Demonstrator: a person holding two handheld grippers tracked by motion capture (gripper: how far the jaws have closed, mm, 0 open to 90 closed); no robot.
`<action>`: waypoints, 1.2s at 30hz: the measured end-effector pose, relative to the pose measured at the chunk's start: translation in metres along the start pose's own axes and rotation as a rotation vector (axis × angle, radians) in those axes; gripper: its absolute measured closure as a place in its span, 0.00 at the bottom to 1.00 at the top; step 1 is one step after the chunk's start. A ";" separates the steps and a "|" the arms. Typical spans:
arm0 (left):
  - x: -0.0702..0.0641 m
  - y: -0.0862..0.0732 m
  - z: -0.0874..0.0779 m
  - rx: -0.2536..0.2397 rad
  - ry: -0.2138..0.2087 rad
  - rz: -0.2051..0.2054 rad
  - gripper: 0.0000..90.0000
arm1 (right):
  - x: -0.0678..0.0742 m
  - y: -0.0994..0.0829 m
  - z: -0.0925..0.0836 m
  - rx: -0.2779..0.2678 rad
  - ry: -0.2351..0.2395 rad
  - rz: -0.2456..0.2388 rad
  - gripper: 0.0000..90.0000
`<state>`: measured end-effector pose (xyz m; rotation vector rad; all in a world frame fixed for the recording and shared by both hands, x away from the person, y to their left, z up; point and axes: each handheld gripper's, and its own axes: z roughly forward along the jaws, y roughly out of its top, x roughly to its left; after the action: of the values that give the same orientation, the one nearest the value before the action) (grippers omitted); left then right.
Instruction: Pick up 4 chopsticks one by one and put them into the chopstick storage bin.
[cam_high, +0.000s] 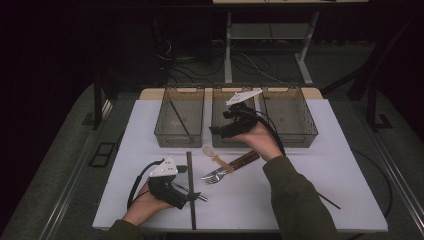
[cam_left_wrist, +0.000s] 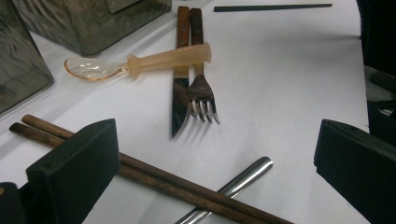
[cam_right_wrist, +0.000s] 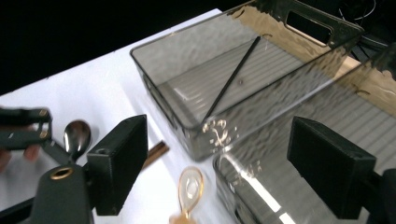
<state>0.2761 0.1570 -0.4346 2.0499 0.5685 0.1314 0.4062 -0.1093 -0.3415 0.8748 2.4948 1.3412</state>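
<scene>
Brown chopsticks (cam_left_wrist: 154, 179) lay crossed over a steel handle (cam_left_wrist: 233, 186) between the left gripper (cam_high: 192, 196)'s wide-open, empty jaws. Right gripper (cam_high: 216, 131) (also open, nothing held) hung over the middle bin (cam_high: 220, 137), w/ the amber spoon (cam_left_wrist: 140, 65), knife (cam_left_wrist: 180, 93) & fork (cam_left_wrist: 201, 95) on the table (cam_high: 320, 165).

The wooden chopsticks (cam_left_wrist: 154, 179) are a dark brown pair lying flat and side by side, touching. They sit in front of the middle bin (cam_high: 225, 141) and a little to its left, running from near it towards the table's near edge. A steel spoon (cam_left_wrist: 243, 179) crosses beneath them, farther from the bin (its handle is plain and polished). A translucent amber spoon (cam_left_wrist: 140, 63) lies flat just before the bin's front wall.
</scene>
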 end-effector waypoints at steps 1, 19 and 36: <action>0.000 0.000 0.000 -0.003 0.000 -0.004 0.00 | -0.001 -0.003 -0.004 0.000 -0.001 -0.002 0.21; 0.000 -0.001 0.001 -0.006 0.005 -0.003 0.00 | -0.014 -0.068 -0.062 0.006 -0.011 -0.021 0.13; 0.000 -0.003 -0.001 0.006 0.015 -0.002 0.00 | -0.023 -0.130 -0.100 0.017 -0.063 0.023 0.12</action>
<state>0.2746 0.1587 -0.4370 2.0553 0.5805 0.1444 0.3297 -0.2477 -0.3916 0.9367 2.4593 1.2800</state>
